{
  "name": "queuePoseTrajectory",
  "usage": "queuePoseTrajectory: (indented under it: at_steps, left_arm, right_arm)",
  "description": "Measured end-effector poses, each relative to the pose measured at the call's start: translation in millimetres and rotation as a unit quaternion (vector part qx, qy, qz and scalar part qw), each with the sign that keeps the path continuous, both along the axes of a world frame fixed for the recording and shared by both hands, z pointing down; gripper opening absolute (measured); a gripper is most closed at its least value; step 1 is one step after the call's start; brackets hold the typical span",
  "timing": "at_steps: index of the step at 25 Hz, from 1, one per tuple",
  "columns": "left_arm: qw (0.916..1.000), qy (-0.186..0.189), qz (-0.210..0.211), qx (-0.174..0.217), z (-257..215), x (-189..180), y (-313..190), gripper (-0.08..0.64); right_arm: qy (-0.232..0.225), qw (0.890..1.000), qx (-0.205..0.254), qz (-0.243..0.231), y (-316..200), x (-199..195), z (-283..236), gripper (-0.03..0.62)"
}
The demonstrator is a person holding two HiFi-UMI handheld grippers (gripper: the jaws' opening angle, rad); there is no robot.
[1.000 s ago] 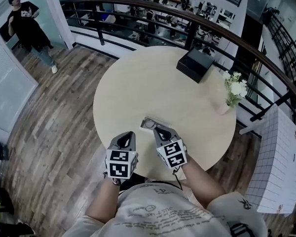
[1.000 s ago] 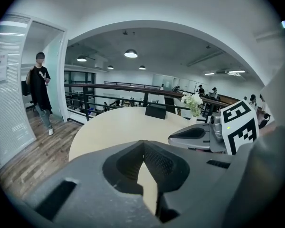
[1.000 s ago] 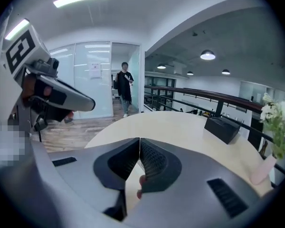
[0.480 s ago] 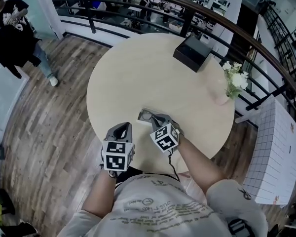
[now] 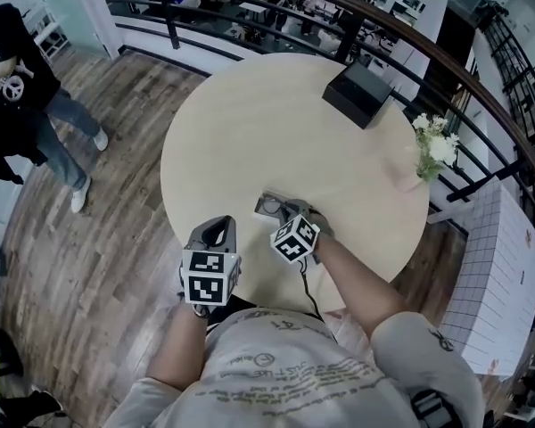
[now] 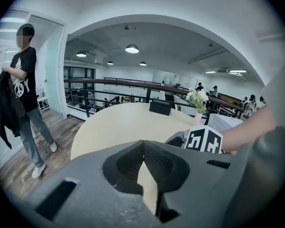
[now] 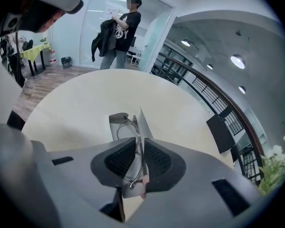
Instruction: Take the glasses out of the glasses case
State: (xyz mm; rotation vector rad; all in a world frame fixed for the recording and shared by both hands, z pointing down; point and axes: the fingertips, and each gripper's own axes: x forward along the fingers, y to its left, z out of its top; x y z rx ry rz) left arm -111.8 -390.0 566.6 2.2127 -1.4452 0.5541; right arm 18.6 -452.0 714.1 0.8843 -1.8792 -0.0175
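A small grey glasses case lies open on the round beige table, near its front edge. In the right gripper view, clear-framed glasses lie in the case, one end running back between my jaws. My right gripper reaches over the case, and its jaws are shut on the glasses frame. My left gripper hovers at the table's front edge, left of the case. Its jaws meet at the tips with nothing between them.
A black box sits at the table's far right edge. A vase of white flowers stands at the right edge. A railing curves behind the table. A person in black stands on the wood floor at left.
My right gripper has tilted and moved forward over the case. The left gripper has barely moved. The person at left has walked closer.
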Motion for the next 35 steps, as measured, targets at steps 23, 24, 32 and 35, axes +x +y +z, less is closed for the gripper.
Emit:
queuePoseTrajectory:
  at_steps: [23, 24, 32, 35]
  left_arm:
    - [0.9996, -0.012, -0.027, 0.002, -3.6, -18.1, 0.4, 0.014]
    - [0.9996, -0.012, -0.025, 0.001, -3.3, -16.8, 0.9, 0.014]
    - [0.9998, -0.012, -0.01, 0.012, -7.6, -6.3, -0.4, 0.014]
    - [0.9998, -0.011, -0.006, 0.014, -9.0, -2.0, -1.7, 0.014]
  right_arm:
    - [0.094, 0.995, -0.002, -0.031, -9.2, 4.5, 31.2, 0.032]
    - [0.093, 0.995, 0.0, -0.03, -9.1, 4.9, 29.3, 0.032]
    - [0.082, 0.995, 0.029, -0.048, -7.1, 1.1, 2.2, 0.032]
    - [0.073, 0.996, 0.028, -0.045, -3.4, 1.9, -4.7, 0.032]
